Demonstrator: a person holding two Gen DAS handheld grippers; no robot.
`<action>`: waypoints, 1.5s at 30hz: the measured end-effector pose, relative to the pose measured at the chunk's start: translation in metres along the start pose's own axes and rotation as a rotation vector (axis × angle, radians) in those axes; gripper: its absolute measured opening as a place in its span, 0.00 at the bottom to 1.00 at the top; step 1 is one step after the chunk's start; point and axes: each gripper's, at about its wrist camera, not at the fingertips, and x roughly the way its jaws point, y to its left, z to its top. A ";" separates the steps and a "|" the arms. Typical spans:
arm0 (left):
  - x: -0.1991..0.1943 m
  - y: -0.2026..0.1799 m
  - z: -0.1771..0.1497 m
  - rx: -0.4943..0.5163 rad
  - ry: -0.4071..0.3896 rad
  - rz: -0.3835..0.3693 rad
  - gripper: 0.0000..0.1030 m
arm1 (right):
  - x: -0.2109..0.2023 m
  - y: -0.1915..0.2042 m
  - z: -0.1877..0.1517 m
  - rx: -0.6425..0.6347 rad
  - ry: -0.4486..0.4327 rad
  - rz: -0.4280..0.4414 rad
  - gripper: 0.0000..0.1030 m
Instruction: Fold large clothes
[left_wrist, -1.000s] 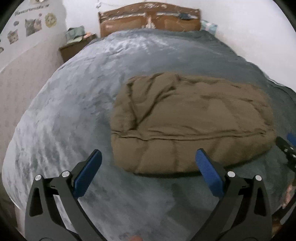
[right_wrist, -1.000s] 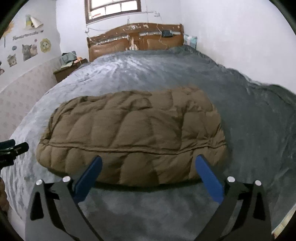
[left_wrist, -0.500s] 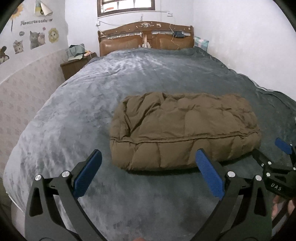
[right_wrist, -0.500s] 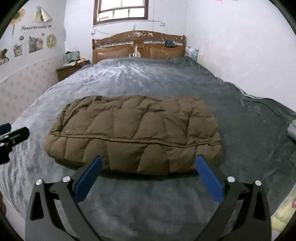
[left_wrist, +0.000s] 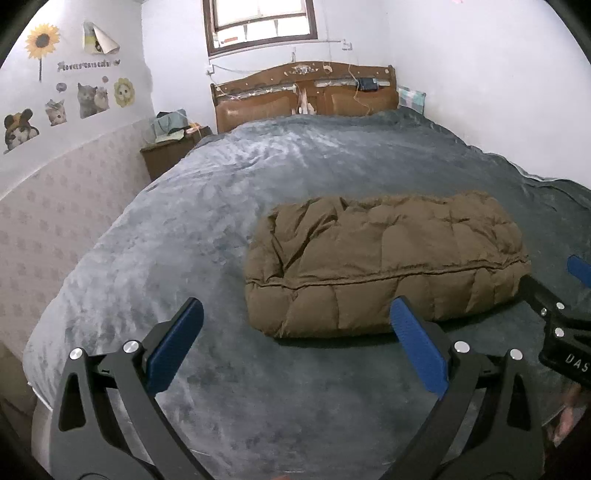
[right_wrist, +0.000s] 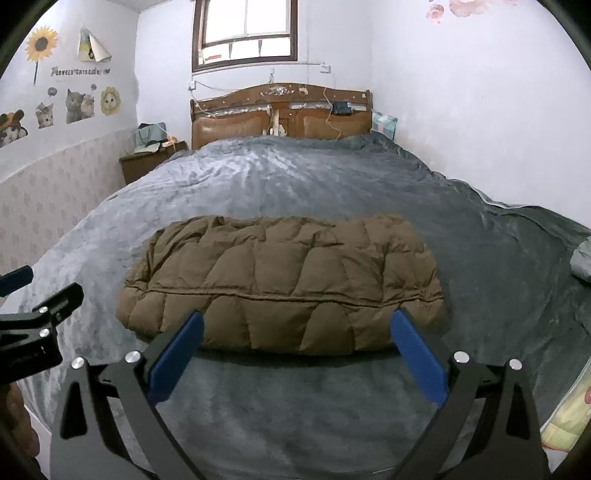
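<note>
Brown folded jacket (right_wrist: 280, 284) on bed (right_wrist: 295, 177) (pillow (right_wrist: 581, 258) only rightward).

Each tool (left_wrist: 295, 343) (right_wrist: 295, 354) has a black forked frame, blue finger pads (left_wrist: 175, 345) and silver screws.

White-walled bedroom, daylight at a wood-framed window (right_wrist: 245, 35), carved wooden headboard (right_wrist: 280, 114), grey plush bedspread (right_wrist: 295, 177), cluttered nightstand (left_wrist: 166, 153), cat and sunflower wall stickers (right_wrist: 77, 105)

Both wrist views face headboard (left_wrist: 304, 92) from bed foot, sharing jacket (right_wrist: 280, 284).
</note>
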 end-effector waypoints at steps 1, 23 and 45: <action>0.000 0.000 0.000 -0.001 -0.001 0.002 0.97 | 0.000 0.001 0.000 -0.001 -0.002 -0.001 0.98; -0.008 0.002 -0.002 -0.018 0.014 -0.013 0.97 | -0.011 -0.006 0.000 0.012 -0.021 -0.009 0.98; -0.018 0.005 -0.004 -0.004 -0.008 -0.006 0.97 | -0.011 -0.009 0.003 0.020 -0.024 0.000 0.98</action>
